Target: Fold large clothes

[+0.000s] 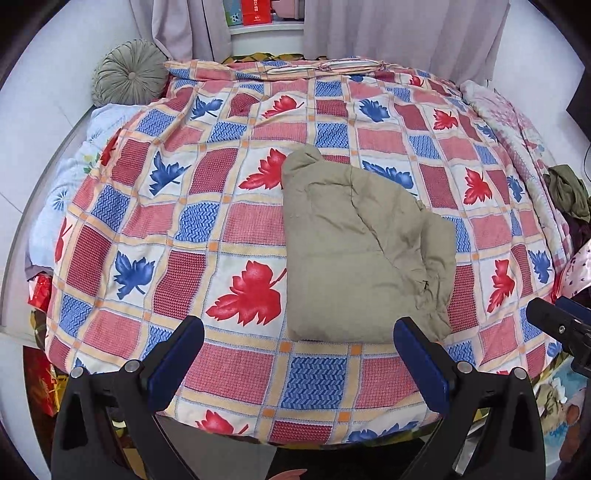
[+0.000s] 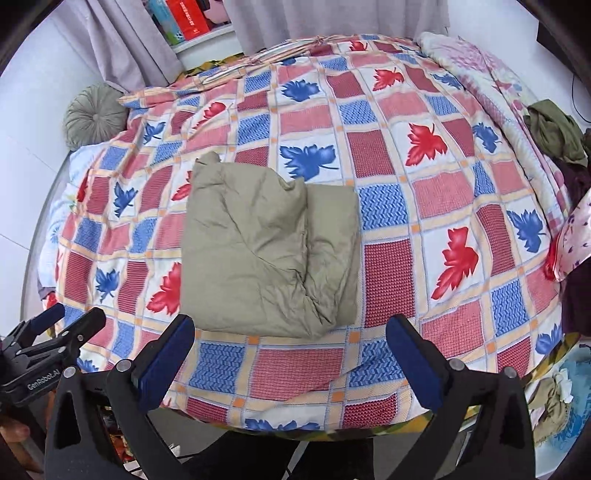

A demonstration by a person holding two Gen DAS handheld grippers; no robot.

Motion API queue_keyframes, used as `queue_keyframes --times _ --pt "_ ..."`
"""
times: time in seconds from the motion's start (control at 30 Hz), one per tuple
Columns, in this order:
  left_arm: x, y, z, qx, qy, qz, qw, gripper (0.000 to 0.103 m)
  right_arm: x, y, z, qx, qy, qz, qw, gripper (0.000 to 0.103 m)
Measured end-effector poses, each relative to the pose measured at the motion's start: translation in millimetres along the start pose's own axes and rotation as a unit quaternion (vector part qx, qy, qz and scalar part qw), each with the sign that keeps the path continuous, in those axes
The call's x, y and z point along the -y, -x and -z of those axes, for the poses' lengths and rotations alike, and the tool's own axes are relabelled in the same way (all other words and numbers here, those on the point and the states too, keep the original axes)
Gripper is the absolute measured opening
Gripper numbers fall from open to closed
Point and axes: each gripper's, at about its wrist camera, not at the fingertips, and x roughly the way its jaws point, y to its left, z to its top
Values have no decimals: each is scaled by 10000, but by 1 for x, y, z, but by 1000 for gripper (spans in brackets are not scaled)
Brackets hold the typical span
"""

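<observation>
An olive-green garment (image 1: 364, 251) lies folded into a compact bundle on the patchwork leaf-print bedspread (image 1: 229, 206), near the bed's front edge. It also shows in the right wrist view (image 2: 269, 251). My left gripper (image 1: 299, 336) is open and empty, held just in front of the bundle's near edge. My right gripper (image 2: 290, 332) is open and empty, also just in front of the bundle. The left gripper appears at the lower left of the right wrist view (image 2: 66, 325).
A round green cushion (image 1: 129, 75) sits at the bed's back left. A pile of dark and olive clothes (image 2: 557, 136) and a pink floral quilt (image 2: 476, 62) lie along the right side. Curtains (image 1: 388, 29) hang behind the bed.
</observation>
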Motion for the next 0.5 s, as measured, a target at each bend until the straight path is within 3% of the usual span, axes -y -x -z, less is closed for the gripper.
queue_keyframes --times 0.5 --pt "-8 49 -14 382 237 -101 9989 103 -29 58 -20 785 253 210 9964 103"
